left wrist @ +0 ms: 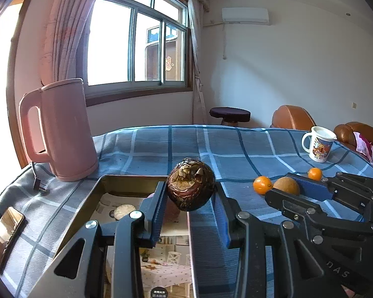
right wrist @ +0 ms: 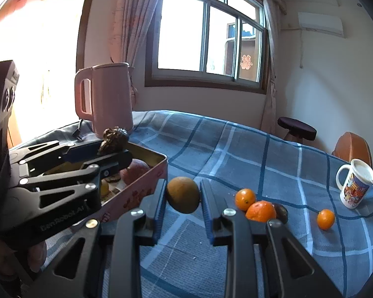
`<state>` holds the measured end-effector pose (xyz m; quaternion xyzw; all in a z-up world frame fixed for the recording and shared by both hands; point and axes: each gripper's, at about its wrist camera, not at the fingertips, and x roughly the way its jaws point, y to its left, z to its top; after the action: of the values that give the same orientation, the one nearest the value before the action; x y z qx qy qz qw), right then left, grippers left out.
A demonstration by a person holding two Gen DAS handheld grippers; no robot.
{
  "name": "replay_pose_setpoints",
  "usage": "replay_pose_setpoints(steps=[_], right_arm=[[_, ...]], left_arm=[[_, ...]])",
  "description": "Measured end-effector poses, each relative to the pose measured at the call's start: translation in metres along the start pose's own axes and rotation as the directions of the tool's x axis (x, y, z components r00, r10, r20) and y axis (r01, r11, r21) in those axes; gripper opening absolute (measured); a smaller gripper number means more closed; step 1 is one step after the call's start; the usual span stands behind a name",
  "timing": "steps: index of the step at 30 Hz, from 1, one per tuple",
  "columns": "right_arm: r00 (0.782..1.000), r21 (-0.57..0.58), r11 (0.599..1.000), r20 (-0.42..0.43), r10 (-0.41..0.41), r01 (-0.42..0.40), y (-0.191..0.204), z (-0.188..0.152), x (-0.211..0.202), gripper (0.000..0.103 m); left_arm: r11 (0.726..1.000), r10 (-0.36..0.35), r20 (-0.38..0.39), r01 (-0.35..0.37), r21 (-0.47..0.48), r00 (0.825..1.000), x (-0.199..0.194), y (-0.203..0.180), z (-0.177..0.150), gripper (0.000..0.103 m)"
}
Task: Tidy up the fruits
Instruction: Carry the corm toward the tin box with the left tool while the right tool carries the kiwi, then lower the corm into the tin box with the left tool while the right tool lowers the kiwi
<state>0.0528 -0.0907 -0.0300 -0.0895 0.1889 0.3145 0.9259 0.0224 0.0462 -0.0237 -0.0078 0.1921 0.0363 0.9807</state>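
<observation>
Bright daylight is being let in by the window; white walls are being lit; a dark stool is being kept nearby.

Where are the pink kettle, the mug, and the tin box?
pink kettle (left wrist: 67,134), left wrist view, body side.
mug (right wrist: 353,191), right wrist view, printed side.
tin box (right wrist: 146,186), right wrist view, outer wall.

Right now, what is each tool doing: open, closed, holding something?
Left tool: closed on the dark brown scaly fruit, held above the tin box.
Right tool: closed on the round brown fruit, lifted over the checked cloth.
</observation>
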Motion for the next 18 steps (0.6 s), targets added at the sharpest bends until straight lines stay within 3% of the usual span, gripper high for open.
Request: replay_pose_setpoints(steps=[18], right_arm=[[0.999, -0.014, 0.999, 0.002, 0.044, -0.044, 0.018, 0.013, 0.016, 0.03]], left_arm=[[0.998, 0.056, -0.017, -0.056, -0.03, 0.998, 0.0, 0.028, 0.0, 0.038]])
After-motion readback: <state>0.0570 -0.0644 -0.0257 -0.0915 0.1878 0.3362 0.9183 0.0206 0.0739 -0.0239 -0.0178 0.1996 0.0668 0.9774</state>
